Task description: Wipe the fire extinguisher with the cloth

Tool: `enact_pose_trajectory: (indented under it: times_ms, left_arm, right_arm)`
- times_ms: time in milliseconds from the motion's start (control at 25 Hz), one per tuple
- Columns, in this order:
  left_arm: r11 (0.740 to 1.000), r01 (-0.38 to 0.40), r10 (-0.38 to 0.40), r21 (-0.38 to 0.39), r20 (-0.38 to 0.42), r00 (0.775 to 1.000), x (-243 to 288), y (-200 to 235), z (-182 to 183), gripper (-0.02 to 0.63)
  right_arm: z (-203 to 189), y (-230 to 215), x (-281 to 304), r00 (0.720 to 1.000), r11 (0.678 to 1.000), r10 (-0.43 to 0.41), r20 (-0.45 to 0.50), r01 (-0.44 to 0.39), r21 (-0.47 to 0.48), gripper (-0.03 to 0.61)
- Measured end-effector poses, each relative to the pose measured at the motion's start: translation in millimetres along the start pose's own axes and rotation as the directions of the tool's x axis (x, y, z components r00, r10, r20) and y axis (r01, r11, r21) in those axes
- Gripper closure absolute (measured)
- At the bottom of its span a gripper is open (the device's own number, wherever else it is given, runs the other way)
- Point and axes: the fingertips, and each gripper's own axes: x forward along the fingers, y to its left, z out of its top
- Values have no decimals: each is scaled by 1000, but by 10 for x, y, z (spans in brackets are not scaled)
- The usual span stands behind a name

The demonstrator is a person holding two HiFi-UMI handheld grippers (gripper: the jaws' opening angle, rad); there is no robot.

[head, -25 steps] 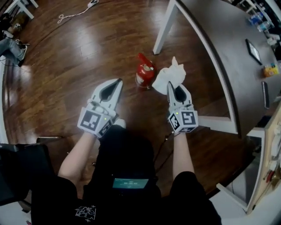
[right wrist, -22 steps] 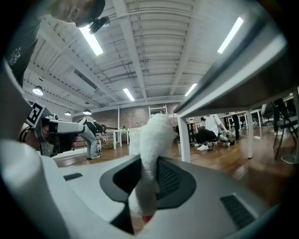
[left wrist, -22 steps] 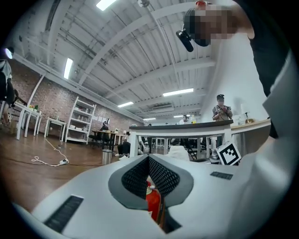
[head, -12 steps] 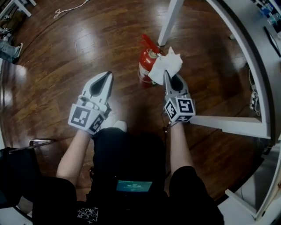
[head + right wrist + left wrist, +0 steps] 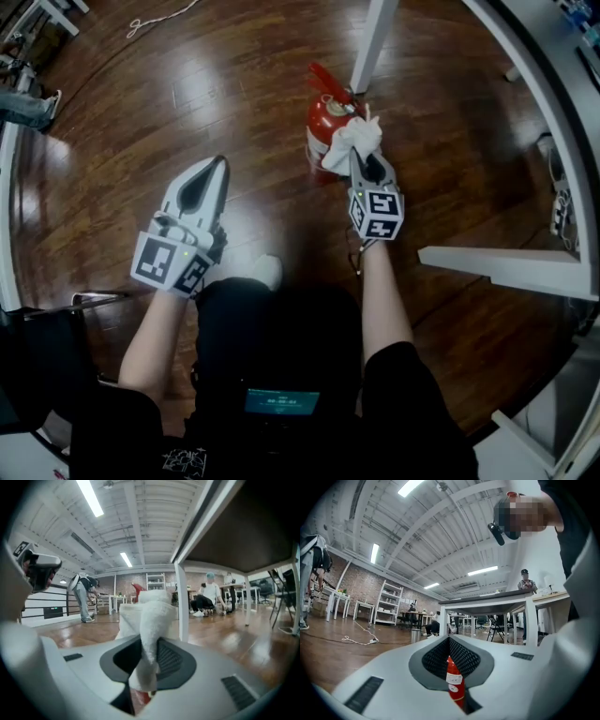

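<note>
A red fire extinguisher (image 5: 325, 124) stands upright on the wooden floor beside a white table leg (image 5: 373, 42). My right gripper (image 5: 362, 159) is shut on a white cloth (image 5: 354, 139), and the cloth is pressed against the extinguisher's right upper side. In the right gripper view the cloth (image 5: 149, 616) bunches up between the jaws and hides most of the extinguisher; only a red tip (image 5: 138, 588) shows. My left gripper (image 5: 218, 166) is shut and holds nothing, hovering to the left of the extinguisher and apart from it. In the left gripper view the extinguisher (image 5: 454, 684) shows through the slit between the jaws.
A white table frame (image 5: 506, 267) runs along the right. A white cable (image 5: 164, 21) lies on the floor at the far left. My white shoe (image 5: 265, 272) is just behind the grippers. Other people sit and stand in the background.
My right gripper has carried the cloth forward from beside the extinguisher onto its upper side. The left gripper has stayed shut and low on the left.
</note>
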Motion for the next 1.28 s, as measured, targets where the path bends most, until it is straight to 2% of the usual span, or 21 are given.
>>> enact_pose_trajectory:
  times_ms: [120, 200, 320, 400, 480, 600, 720, 840, 920, 1000, 1160, 1280]
  left_arm:
    - [1000, -8, 8, -12, 11, 1000, -81, 13, 30, 611]
    - [1000, -10, 10, -27, 19, 1000, -143, 18, 53, 611]
    - [999, -9, 10, -38, 19, 1000, -204, 41, 45, 611]
    - [999, -10, 11, -45, 21, 1000, -230, 54, 22, 611]
    - [999, -11, 12, -51, 27, 1000, -248, 52, 8, 611]
    - [999, -12, 14, -51, 34, 999, -278, 50, 18, 611]
    - [999, -12, 14, -48, 42, 999, -302, 44, 49, 611]
    - [999, -15, 17, -51, 48, 999, -325, 53, 70, 611]
    - [998, -21, 24, -58, 47, 999, -331, 59, 56, 611]
    - [998, -23, 25, -61, 43, 999, -333, 40, 27, 611]
    - [998, -31, 32, -46, 27, 999, -345, 22, 2, 611]
    - [998, -47, 48, -43, 28, 998, -364, 66, 15, 611]
  right_arm:
    - [-691, -11, 162, 993, 996, -12, -115, 22, 86, 480]
    - [-1019, -21, 261, 985, 992, -17, -173, 38, 120, 480]
    - [-1385, -38, 364, 964, 989, -9, -267, 49, 143, 480]
    - [-1462, -39, 367, 957, 990, 9, -291, 32, 137, 480]
    - [-1259, -75, 270, 972, 991, 10, -234, 22, 133, 480]
    - [-471, -81, -24, 1000, 991, 17, -26, -14, 134, 480]
    - [470, -9, -367, 987, 994, 47, 152, -61, 88, 480]
    - [1055, 149, -455, 978, 995, 90, 188, -95, 16, 480]
    - [1109, 273, -317, 983, 994, 108, 146, -105, -31, 480]
    - [962, 402, -110, 989, 991, 124, 80, -119, -57, 480]
    - [512, 680, 181, 983, 983, 181, -26, -182, -29, 480]
    - [50, 893, 317, 968, 970, 219, -124, -229, -80, 482]
